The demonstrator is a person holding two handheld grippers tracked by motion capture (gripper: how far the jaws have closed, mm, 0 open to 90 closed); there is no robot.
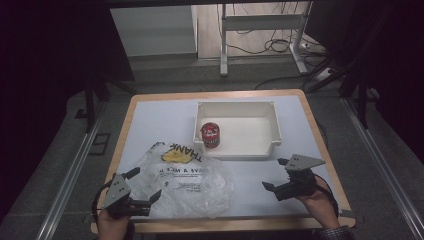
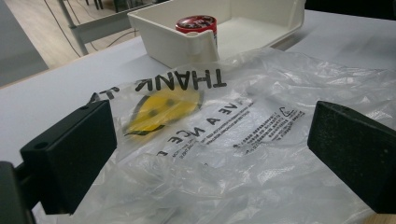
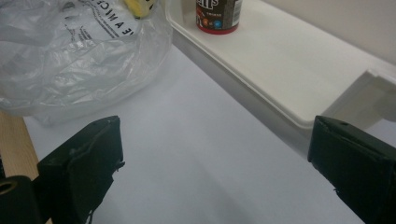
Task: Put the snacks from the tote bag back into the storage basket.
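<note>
While you hold both tools low at the near edge of the table [image 1: 150,107], each gripper stands with its jaws spread wide and nothing between the pads. Your left gripper [image 1: 141,188] sits at about 7 o'clock on the table, its jaws hovering over the near edge of the plastic bag [image 1: 186,182]; whether a pad brushes the film cannot be told. Your right gripper [image 1: 277,175] sits at about 5 o'clock, over bare tabletop, just beside the near wall of the bin [image 1: 272,120] and apart from it.

The bin, at about 12 o'clock, is a shallow rectangular tray of smooth white plastic with a rolled rim. A small cylindrical can [image 1: 210,135] with a red lid and a dark label stands upright in its near left corner.

The bag is thin, clear, crinkled film, printed in black letters with a yellow face, lying flat and rumpled, its far edge touching the bin.
</note>
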